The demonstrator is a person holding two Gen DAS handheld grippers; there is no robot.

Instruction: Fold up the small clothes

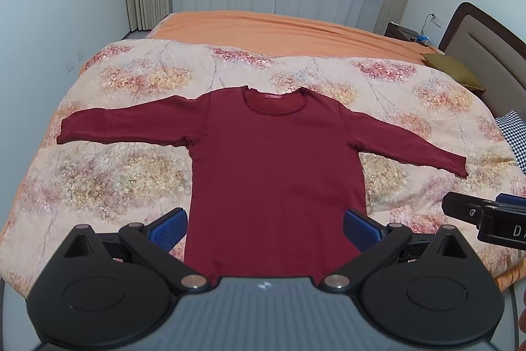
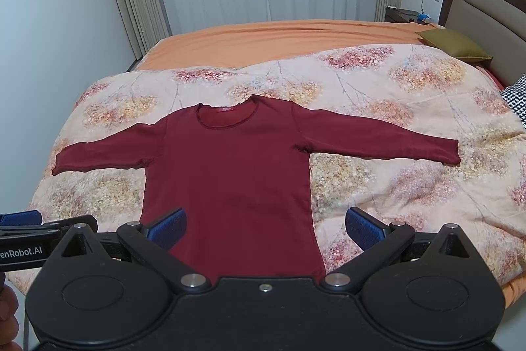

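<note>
Left wrist view: both claws, left claw (image 1: pixel 264 227) and right claw (image 2: pixel 264 227), gape empty; maroon long-sleeved top (image 1: pixel 273 160), centre frame, looks soft, limp; pinch a cuff.

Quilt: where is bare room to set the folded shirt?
Free: floral quilt under the right sleeve, and under the left sleeve; orange sheet beyond the collar. Crowded: the middle, covered by the shirt.
</note>
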